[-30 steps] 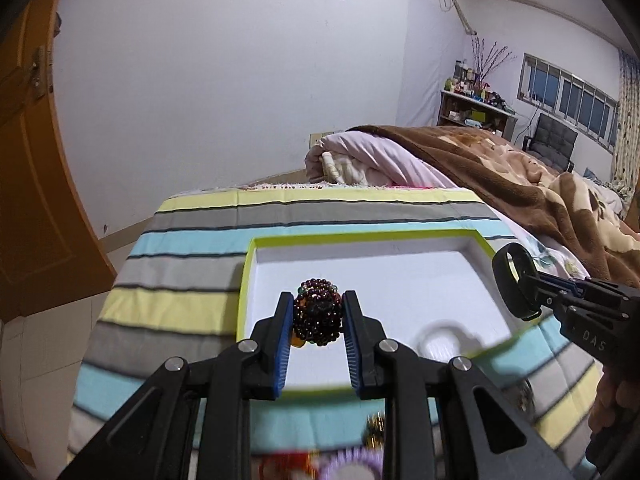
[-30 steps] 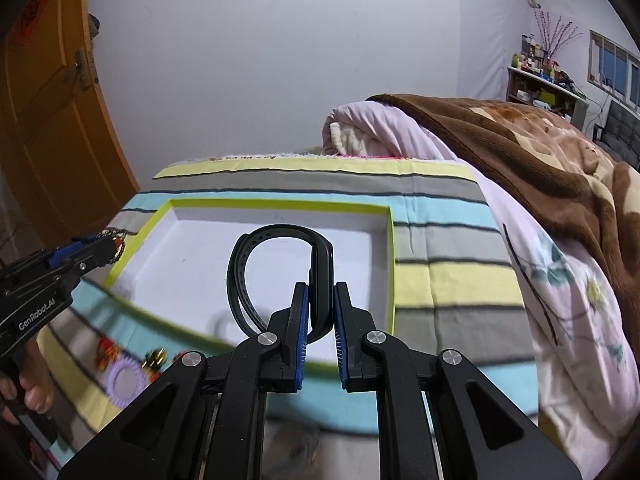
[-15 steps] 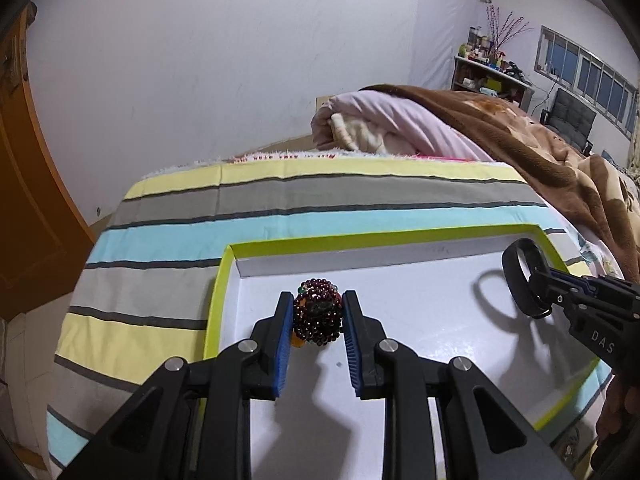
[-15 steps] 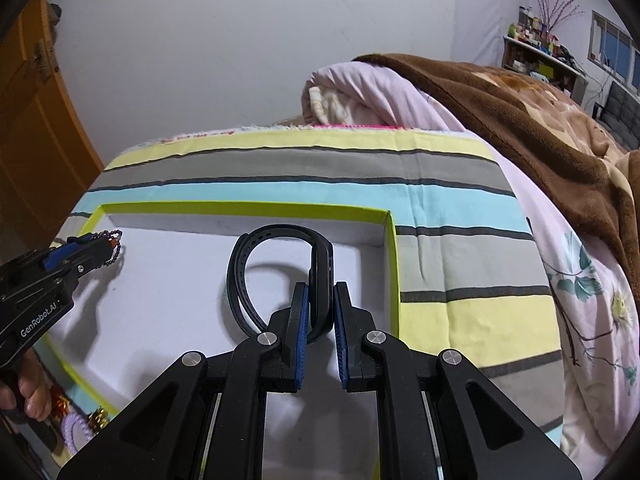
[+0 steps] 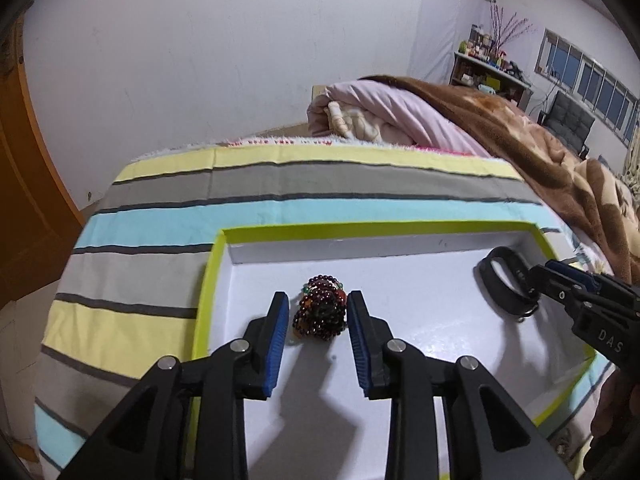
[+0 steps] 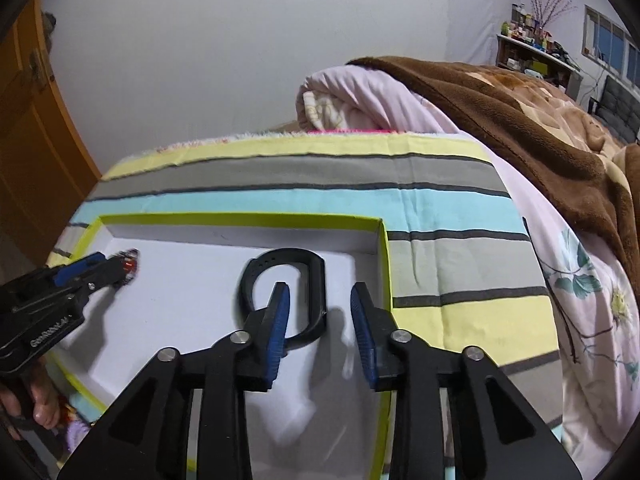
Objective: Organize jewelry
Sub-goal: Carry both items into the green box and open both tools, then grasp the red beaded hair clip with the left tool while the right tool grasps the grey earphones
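Observation:
A white tray with a lime-green rim [image 5: 208,280] [image 6: 384,264] lies on a striped cloth. A bunched dark red bead bracelet [image 5: 320,312] rests on the tray floor between the fingers of my left gripper [image 5: 317,296]. Its jaws are opening and the blue pads stand clear of the beads. A black wristband [image 6: 316,280] [image 5: 506,286] lies on the tray floor near the right wall. My right gripper [image 6: 321,286] is over the band with its jaws opening, one side of the band between the pads and not pinched. Each gripper shows in the other's view [image 6: 116,270] [image 5: 556,280].
The striped cloth [image 5: 160,240] covers the surface around the tray. A rolled pink quilt [image 5: 380,112] and a brown blanket [image 6: 540,140] lie behind and to the right. An orange door [image 6: 28,140] stands at left. A person's hand [image 6: 40,400] holds the left gripper, with loose trinkets [image 6: 76,432] beneath it.
Both grippers came forward and down into the tray. Their jaws then spread apart, letting go of the bead bracelet and the black wristband, which now rest on the tray floor.

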### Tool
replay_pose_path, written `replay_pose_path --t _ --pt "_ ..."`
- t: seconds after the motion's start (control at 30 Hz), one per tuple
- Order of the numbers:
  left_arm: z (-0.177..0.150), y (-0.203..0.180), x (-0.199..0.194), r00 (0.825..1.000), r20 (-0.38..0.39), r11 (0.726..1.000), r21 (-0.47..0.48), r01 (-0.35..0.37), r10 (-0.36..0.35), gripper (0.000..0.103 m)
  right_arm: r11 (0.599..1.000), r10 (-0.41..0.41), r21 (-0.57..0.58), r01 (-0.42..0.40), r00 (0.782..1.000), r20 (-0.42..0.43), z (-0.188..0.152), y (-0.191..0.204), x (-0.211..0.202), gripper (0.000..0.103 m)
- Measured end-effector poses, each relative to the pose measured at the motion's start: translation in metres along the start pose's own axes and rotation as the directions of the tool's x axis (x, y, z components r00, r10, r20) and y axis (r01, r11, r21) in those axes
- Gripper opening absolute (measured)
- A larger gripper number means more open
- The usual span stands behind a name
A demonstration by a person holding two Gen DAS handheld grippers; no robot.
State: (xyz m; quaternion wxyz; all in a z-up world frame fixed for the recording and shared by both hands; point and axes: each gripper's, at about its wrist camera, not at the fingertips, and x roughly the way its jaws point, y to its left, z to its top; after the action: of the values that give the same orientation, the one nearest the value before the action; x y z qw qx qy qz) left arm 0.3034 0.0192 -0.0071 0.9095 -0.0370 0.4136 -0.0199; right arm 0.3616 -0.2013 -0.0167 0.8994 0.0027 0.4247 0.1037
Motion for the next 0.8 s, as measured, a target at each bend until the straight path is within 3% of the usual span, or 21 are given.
replay_pose_path --t 0.3,0.8 --pt "-0.02 0.002 -0.06 0.998 0.062 1.0 0.011 0.0 0.0 0.034 0.999 0.03 -0.033 -0.027 0.996 0.085 -0.026 0.013 -0.063 0.034" --pt "-0.105 0.002 -0.16 0.988 0.152 1.0 0.014 0.024 -0.026 0.034 0.993 0.096 -0.083 -0.082 0.979 0.179 -0.116 0.031 -0.161 0.034"
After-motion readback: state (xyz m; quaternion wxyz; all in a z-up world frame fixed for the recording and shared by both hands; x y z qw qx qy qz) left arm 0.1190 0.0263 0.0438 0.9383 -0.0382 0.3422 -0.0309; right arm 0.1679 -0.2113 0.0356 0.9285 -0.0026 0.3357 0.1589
